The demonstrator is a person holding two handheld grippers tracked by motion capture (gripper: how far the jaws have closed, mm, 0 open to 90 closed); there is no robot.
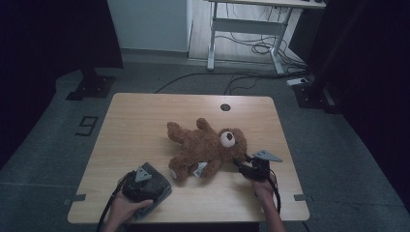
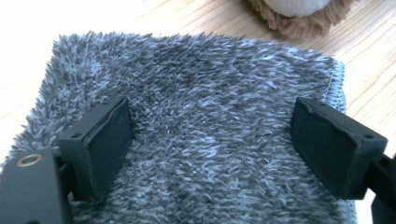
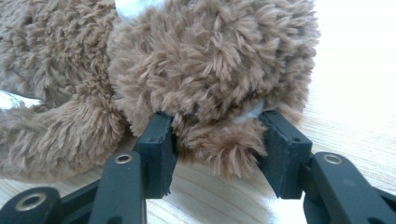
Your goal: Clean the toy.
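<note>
teddy bear [image 1: 205,147] one, grey cloth [image 2: 205,135] one

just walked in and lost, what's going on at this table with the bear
A person holds a gripper in each hand at a light wooden table. The right gripper has its jaws closed on the ear of a brown plush teddy bear lying on its back. The left gripper hangs over a fluffy grey cloth, jaws spread wide, not gripping it.

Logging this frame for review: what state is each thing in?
Teddy bear: lying on the table, ear between the right jaws.
Grey cloth: flat at the near edge, under the left gripper.
Left gripper: open over the cloth.
Right gripper: shut on the ear.
</note>
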